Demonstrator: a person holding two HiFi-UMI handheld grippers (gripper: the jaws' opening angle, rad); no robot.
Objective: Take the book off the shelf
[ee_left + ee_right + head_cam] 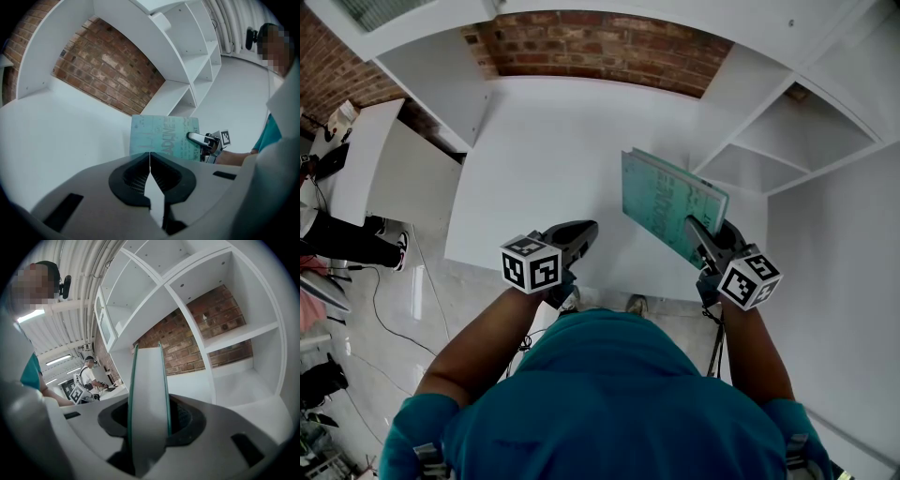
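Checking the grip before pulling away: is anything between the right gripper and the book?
Nothing visible. The right gripper is shut on the book; the left gripper, shut and empty, is apart from it.

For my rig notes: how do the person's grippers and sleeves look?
The left gripper and right gripper are grey, with black pads inside the jaws. Each carries a white cube with black square markers. The sleeves are short and teal.
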